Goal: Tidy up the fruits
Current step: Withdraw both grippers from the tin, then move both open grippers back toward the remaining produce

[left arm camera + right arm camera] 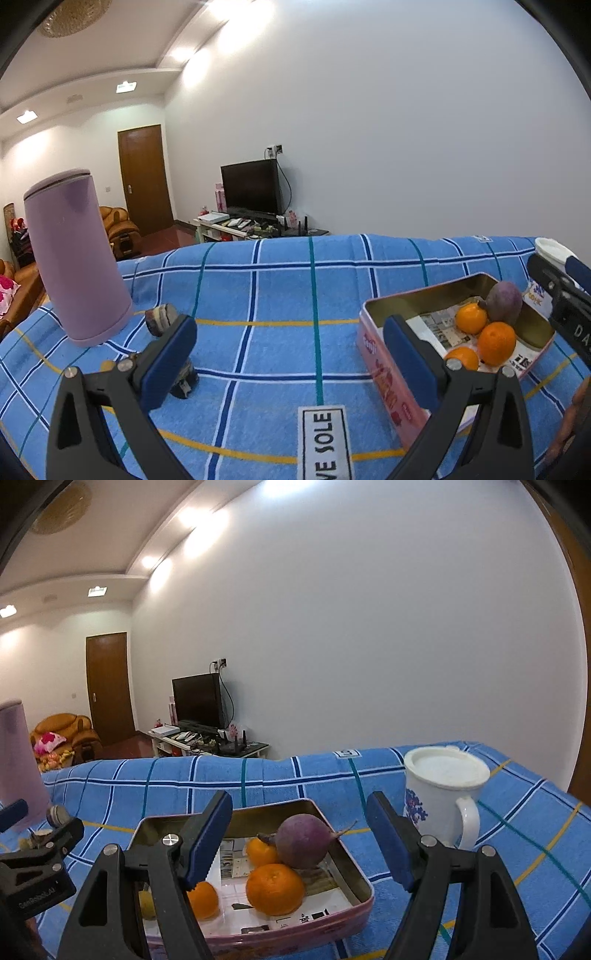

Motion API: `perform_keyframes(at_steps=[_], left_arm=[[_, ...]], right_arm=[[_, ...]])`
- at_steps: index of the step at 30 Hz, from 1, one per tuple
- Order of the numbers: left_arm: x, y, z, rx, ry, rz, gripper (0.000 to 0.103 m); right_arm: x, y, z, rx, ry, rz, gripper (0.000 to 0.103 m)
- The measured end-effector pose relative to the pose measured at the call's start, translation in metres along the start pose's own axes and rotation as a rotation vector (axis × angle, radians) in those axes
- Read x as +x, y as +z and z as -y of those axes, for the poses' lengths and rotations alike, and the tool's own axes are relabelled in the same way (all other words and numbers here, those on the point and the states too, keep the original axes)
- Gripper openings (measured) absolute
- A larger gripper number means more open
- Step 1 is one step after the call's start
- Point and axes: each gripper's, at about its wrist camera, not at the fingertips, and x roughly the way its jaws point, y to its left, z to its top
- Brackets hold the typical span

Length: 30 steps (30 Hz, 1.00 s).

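Fruits are mostly sitting in the pink tin already, so the sorting is looking close to finished. Going from the biggest thing down: the blue checked cloth is lying under everything, and the lilac cylinder is standing well off beyond the left tongs' left finger. The tin is lying open directly under and ahead of the right tongs, and just past the right finger of the left tongs. A white lidded mug is standing just beyond the right tongs' right finger, beside the tin.

Inside the tin a purple round root-like piece is resting against three oranges: one large, one behind it, and one near the front wall. Something yellow is peeking out behind the right tongs' left finger; I cannot tell what it is.

A small striped, dark object is lying on the cloth just beyond the left tongs' left finger; whether it is a fruit waiting to be collected I cannot say.

Both tongs are standing spread wide and gripping nothing. My judgement: only a stray item or two, if any, is remaining.
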Motion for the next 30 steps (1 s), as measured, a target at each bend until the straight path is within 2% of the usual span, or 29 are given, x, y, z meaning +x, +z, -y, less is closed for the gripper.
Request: perform_keyframes(at_steps=[10, 22, 30], left_arm=[[0.0, -0.005, -0.02, -0.008, 0.015, -0.032, 0.103], [0.007, -0.008, -0.047, -0.012, 0.047, -0.079, 0.103], [0.009, -0.009, -0.069, 0.012, 0.088, -0.083, 0.103]], right_arm=[[0.004, -0.005, -0.018, 0.042, 0.022, -0.079, 0.076], [0.007, -0.01, -0.072, -0.004, 0.085, -0.132, 0.076], [0.01, -0.012, -0.103, -0.001, 0.124, -0.146, 0.076]])
